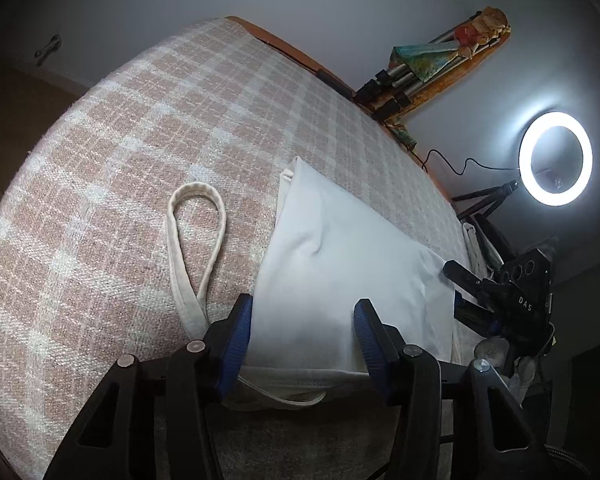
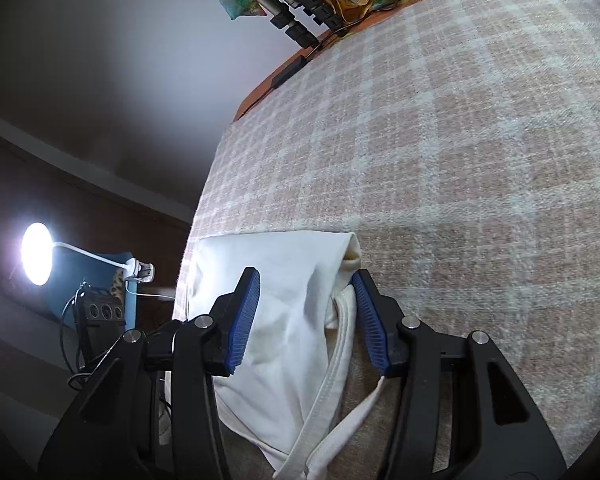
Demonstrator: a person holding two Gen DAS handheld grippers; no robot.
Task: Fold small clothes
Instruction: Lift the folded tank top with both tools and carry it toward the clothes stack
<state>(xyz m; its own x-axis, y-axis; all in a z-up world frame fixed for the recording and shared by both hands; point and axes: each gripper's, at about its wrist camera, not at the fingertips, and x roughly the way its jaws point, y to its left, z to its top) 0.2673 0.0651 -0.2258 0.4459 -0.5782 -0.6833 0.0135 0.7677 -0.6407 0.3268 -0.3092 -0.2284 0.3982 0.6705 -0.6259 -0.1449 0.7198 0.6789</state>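
A white garment [image 1: 340,248] lies folded on the pink-and-white checked cover [image 1: 140,140], near its right edge. One cream strap [image 1: 196,236] loops out flat to the garment's left. My left gripper [image 1: 304,332] stands open at the garment's near hem, its blue pads on either side of the cloth. In the right wrist view, the same garment [image 2: 284,280] runs between the pads of my right gripper [image 2: 306,320], which is open. Its right pad sits beside the folded edge. A strap [image 2: 332,376] trails toward the camera. The right gripper [image 1: 458,286] also shows at the garment's right side.
A lit ring light [image 1: 556,158] on a tripod stands past the cover's right edge. A folded tripod and patterned cloth [image 1: 440,60] lean at the far corner. A desk lamp [image 2: 36,254] and a black box [image 2: 100,312] with cables sit to the left, below the cover's edge.
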